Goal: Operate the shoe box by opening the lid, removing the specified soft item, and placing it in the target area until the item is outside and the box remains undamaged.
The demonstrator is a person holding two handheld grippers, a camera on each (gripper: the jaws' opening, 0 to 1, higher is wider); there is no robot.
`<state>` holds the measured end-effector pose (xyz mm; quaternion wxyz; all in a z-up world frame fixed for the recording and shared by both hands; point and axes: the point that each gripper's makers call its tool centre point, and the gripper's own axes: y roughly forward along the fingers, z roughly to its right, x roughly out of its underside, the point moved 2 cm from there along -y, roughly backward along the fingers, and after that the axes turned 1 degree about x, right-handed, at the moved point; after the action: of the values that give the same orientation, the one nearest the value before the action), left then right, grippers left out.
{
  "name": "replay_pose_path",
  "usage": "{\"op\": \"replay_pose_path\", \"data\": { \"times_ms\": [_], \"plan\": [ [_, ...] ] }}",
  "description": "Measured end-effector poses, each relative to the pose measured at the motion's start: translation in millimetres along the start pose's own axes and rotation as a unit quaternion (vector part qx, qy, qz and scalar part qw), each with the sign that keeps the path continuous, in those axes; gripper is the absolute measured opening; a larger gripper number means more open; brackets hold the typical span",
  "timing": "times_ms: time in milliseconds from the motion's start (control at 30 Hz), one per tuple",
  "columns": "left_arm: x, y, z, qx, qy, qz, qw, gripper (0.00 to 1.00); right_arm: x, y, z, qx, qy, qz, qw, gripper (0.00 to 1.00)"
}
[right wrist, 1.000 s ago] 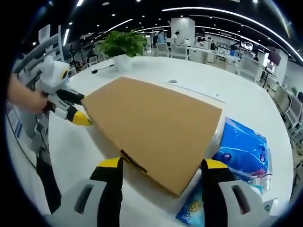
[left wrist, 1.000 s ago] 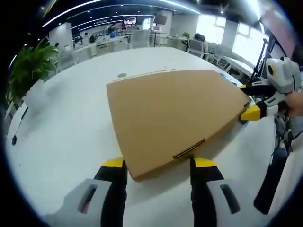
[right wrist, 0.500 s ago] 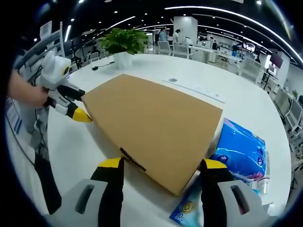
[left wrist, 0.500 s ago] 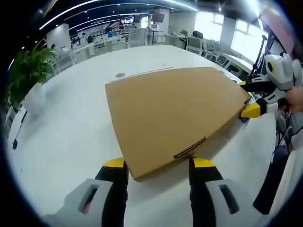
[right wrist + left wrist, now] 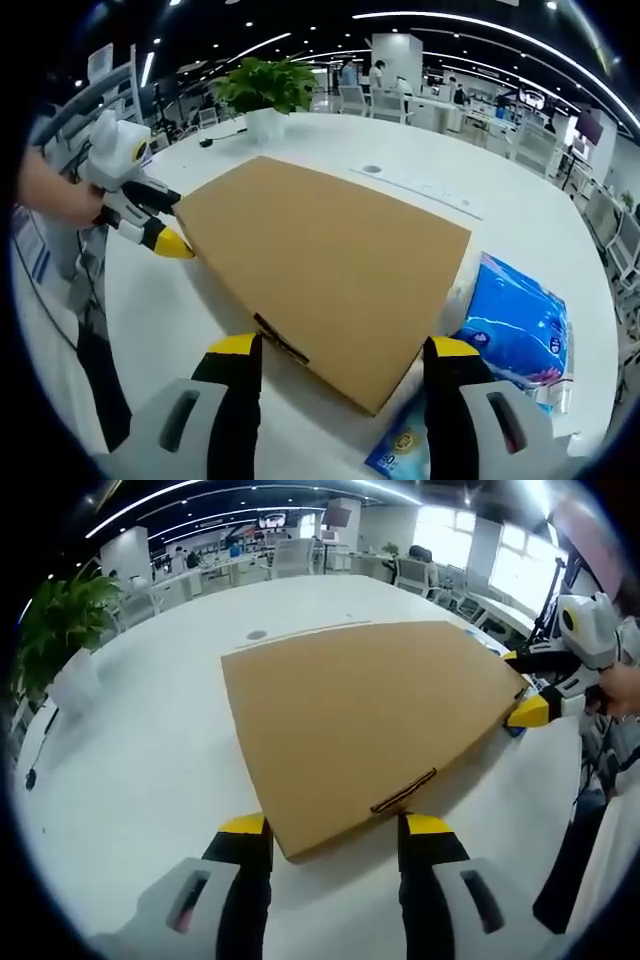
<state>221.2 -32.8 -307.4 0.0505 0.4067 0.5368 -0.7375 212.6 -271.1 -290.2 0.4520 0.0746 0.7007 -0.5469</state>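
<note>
Two grippers flank the closed shoe box [image 5: 365, 715], one at each front corner. Left gripper [image 5: 334, 832] and right gripper [image 5: 338, 355] jaws apart, empty; tab edge runs between them.

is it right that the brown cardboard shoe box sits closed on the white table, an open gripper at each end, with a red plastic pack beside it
Not quite: the plastic pack is blue, not red, as the right gripper view shows. The rest holds: the brown cardboard shoe box sits closed on the white table, with the left gripper open at one end and the right gripper open at the other.
</note>
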Motion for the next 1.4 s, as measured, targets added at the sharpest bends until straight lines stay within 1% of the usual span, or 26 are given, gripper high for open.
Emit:
{"op": "replay_pose_path", "data": {
  "times_ms": [133, 300, 600, 667, 700, 767, 833, 867, 900, 967, 1000, 1033, 1067, 1100, 1133, 1167, 1233, 1267, 1300, 1333, 1367, 1400],
  "plan": [
    [0.9, -0.8, -2.7, -0.005, -0.001, -0.003, 1.0000, 0.50, -2.0, 2.4, -2.1, -0.002, 0.000, 0.002, 1.0000, 0.65],
    [1.4, 0.0, -2.6, -0.011, 0.000, 0.001, 0.9999, 0.50, -1.4, 1.7, -2.5, -0.003, 0.001, 0.004, 1.0000, 0.65],
    [1.2, 0.4, -4.2, -0.010, 0.002, 0.005, 0.9999, 0.50, -0.6, 2.3, -2.6, 0.004, -0.001, 0.001, 1.0000, 0.66],
    [1.0, 0.6, -3.9, -0.010, -0.003, 0.006, 0.9999, 0.51, -0.6, 2.4, -2.8, 0.005, -0.002, 0.000, 1.0000, 0.66],
    [0.6, 0.9, -2.5, -0.006, -0.014, 0.008, 0.9999, 0.53, -0.8, 2.5, -3.4, 0.006, -0.001, 0.000, 1.0000, 0.66],
    [0.5, 1.1, -2.1, 0.000, -0.023, 0.014, 0.9996, 0.55, -2.4, 2.1, -4.9, 0.004, 0.018, 0.005, 0.9998, 0.68],
    [1.8, -0.3, 0.2, 0.017, -0.042, 0.020, 0.9988, 0.57, -2.3, -3.0, -4.2, 0.000, 0.019, 0.010, 0.9998, 0.67],
    [1.7, -1.8, 0.9, 0.023, -0.054, 0.024, 0.9980, 0.57, -3.9, -5.7, -3.7, 0.002, 0.013, 0.017, 0.9998, 0.65],
    [1.7, -4.2, -1.0, 0.023, -0.058, 0.029, 0.9976, 0.57, -6.4, -10.2, -2.0, 0.008, 0.004, 0.024, 0.9997, 0.65],
    [2.0, -11.0, -6.2, 0.021, -0.060, 0.039, 0.9972, 0.57, -8.6, -14.6, -2.1, 0.007, 0.002, 0.027, 0.9996, 0.66],
    [-0.6, -16.3, -7.6, 0.019, -0.068, 0.055, 0.9960, 0.56, -11.1, -16.3, -1.9, 0.008, -0.001, 0.035, 0.9994, 0.67],
    [-1.2, -20.6, -9.9, 0.018, -0.074, 0.061, 0.9953, 0.57, -14.8, -17.9, -3.4, 0.004, -0.008, 0.044, 0.9990, 0.66],
    [-1.5, -23.4, -10.7, 0.018, -0.073, 0.063, 0.9952, 0.57, -17.9, -19.9, -4.9, 0.006, -0.017, 0.050, 0.9986, 0.66],
    [-4.1, -27.7, -12.5, 0.012, -0.068, 0.074, 0.9949, 0.57, -23.0, -21.7, -6.6, 0.009, -0.038, 0.061, 0.9973, 0.66],
    [-6.1, -30.2, -14.7, 0.004, -0.063, 0.082, 0.9947, 0.57, -24.5, -22.5, -8.2, 0.008, -0.047, 0.065, 0.9967, 0.67],
    [-8.6, -33.4, -16.4, -0.001, -0.057, 0.090, 0.9943, 0.57, -25.2, -23.1, -10.6, 0.006, -0.049, 0.066, 0.9966, 0.67],
    [-16.1, -41.7, -15.2, -0.001, -0.054, 0.116, 0.9918, 0.57, -28.3, -24.3, -13.9, 0.003, -0.049, 0.071, 0.9963, 0.67],
    [-20.9, -44.5, -14.5, 0.001, -0.051, 0.132, 0.9899, 0.56, -29.7, -24.8, -14.5, 0.003, -0.047, 0.073, 0.9962, 0.67],
    [-24.8, -47.5, -11.0, 0.011, -0.051, 0.144, 0.9882, 0.54, -32.9, -25.1, -14.0, 0.006, -0.042, 0.082, 0.9957, 0.67],
    [-25.1, -48.5, -10.2, 0.013, -0.053, 0.145, 0.9879, 0.53, -34.0, -25.5, -13.9, 0.006, -0.040, 0.085, 0.9955, 0.66],
    [-28.4, -50.6, -7.7, 0.018, -0.056, 0.154, 0.9864, 0.53, -36.7, -26.0, -13.1, 0.008, -0.033, 0.093, 0.9950, 0.66],
    [-30.2, -51.3, -6.4, 0.020, -0.056, 0.157, 0.9858, 0.54, -41.8, -27.5, -13.5, 0.008, -0.019, 0.110, 0.9937, 0.66]
  ]
}}
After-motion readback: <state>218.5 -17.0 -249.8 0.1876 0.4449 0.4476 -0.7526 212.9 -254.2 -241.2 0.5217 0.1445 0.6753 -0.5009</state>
